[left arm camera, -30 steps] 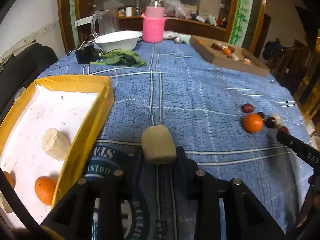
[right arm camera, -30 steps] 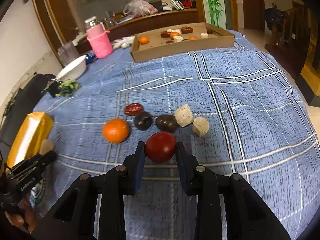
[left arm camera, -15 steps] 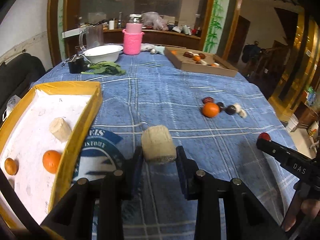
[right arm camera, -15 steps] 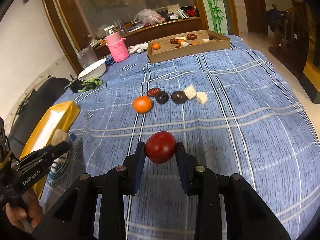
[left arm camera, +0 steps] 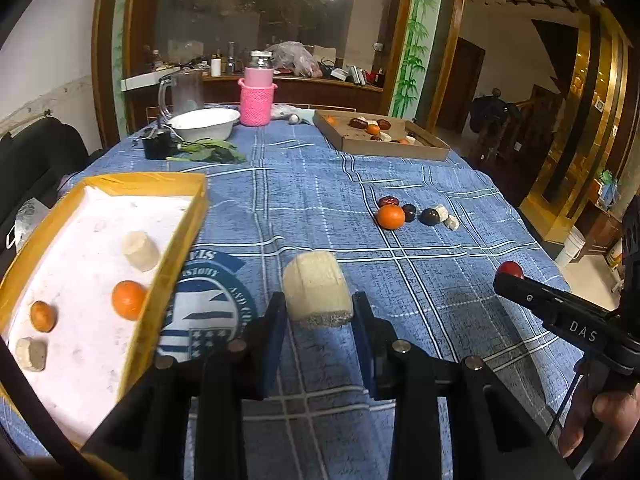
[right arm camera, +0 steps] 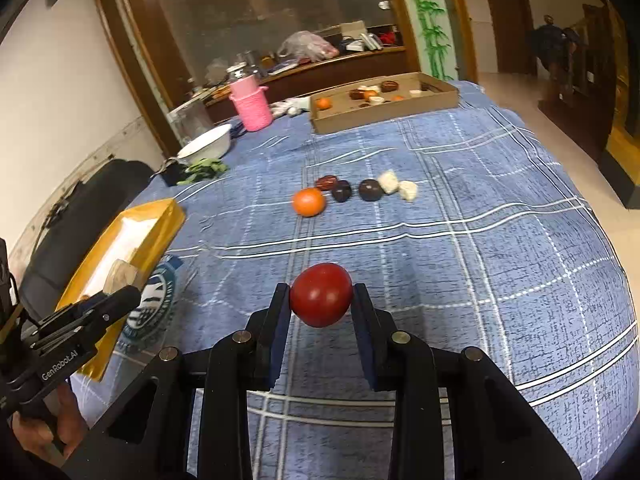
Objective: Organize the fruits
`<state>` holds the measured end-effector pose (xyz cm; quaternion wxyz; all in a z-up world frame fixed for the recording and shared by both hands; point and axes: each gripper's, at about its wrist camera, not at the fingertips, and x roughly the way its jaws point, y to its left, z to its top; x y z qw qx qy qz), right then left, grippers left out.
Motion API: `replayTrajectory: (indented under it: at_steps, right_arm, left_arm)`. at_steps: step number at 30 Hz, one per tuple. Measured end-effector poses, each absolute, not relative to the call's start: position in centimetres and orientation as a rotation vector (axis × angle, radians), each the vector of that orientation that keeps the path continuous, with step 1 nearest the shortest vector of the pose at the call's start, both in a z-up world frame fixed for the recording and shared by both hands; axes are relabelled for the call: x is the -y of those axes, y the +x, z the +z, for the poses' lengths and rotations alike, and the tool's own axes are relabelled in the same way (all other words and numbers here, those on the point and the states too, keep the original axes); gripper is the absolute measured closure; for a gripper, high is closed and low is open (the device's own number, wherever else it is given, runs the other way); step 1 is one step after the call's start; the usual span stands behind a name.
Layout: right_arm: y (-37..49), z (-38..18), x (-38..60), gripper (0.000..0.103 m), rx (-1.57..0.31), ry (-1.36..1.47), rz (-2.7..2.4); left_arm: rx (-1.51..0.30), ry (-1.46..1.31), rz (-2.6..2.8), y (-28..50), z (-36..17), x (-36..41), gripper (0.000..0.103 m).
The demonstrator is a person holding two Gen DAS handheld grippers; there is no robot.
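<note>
desk (left arm camera: 320, 200) with blue plaid cloth fills both views; yellow tray (left arm camera: 176, 248) at left of left wrist frame holds two pale chunks and two oranges. cardboard box (right arm camera: 384, 114) with more fruit at upper centre of right wrist frame, white bowl (left arm camera: 202, 124) and pink jar (left arm camera: 256, 100) at upper left of centre in left view. loose row mid-desk: orange (right arm camera: 308, 201), dark red date, two dark plums, two pale pieces, close together, some touching. left tool (left arm camera: 318, 312) pinching pale cylinder chunk (left arm camera: 316, 294), lower centre, held above cloth right of tray. right tool (right arm camera: 320, 306) pinching red fruit (right arm camera: 321, 294), lower centre of its frame, clear of the cloth, well apart from the row
</note>
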<state>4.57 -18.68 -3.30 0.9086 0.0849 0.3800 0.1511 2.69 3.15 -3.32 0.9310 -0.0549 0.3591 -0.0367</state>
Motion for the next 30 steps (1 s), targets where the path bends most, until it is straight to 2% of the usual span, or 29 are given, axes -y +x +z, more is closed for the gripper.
replayTrajectory:
  at_steps: [30]
  right_arm:
    - [3.9, -0.8, 7.9, 0.074, -0.755, 0.052, 0.520]
  left_arm:
    - [-0.708, -0.200, 0.174, -0.1, -2.3, -12.6, 0.068]
